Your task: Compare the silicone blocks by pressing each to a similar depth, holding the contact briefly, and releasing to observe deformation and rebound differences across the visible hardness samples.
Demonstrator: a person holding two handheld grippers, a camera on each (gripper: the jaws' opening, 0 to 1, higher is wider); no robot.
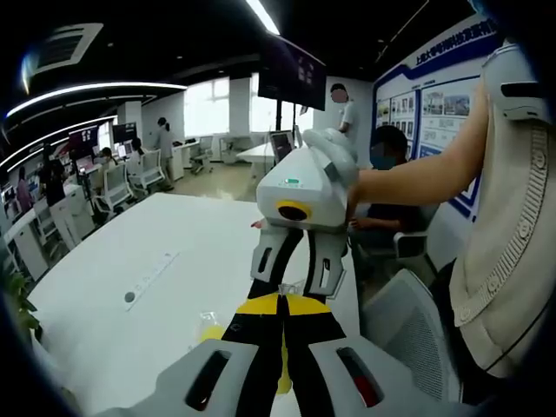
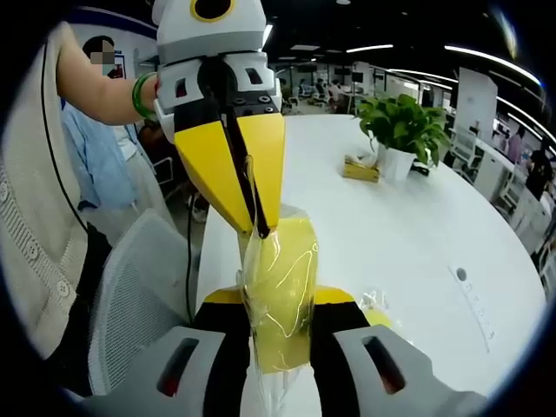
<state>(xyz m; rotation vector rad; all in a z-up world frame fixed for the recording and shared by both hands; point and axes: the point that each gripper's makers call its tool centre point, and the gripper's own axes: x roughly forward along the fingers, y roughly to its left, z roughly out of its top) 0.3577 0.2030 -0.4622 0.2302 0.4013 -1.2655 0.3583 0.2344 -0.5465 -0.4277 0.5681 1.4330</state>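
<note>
A yellow silicone block (image 2: 280, 278) in a clear plastic bag sits between the jaws of my right gripper (image 2: 278, 300), which is shut on it above the white table's near edge. My left gripper (image 2: 260, 231) comes down from the top of the right gripper view, its yellow jaws shut on the bag's upper edge. In the left gripper view my own jaws (image 1: 280, 297) meet at the crinkled bag (image 1: 291, 285), with the right gripper (image 1: 294, 274) facing them, its fingers (image 1: 263, 261) spread on either side. A second bagged yellow block (image 1: 210, 328) (image 2: 375, 304) lies on the table.
The long white table (image 2: 408, 234) carries a potted plant (image 2: 401, 130), a small yellow box (image 2: 360, 168) and a thin strip (image 1: 149, 280). A grey mesh chair (image 2: 130, 304) stands at the table's edge beside the person holding the grippers. Other people sit at desks farther back.
</note>
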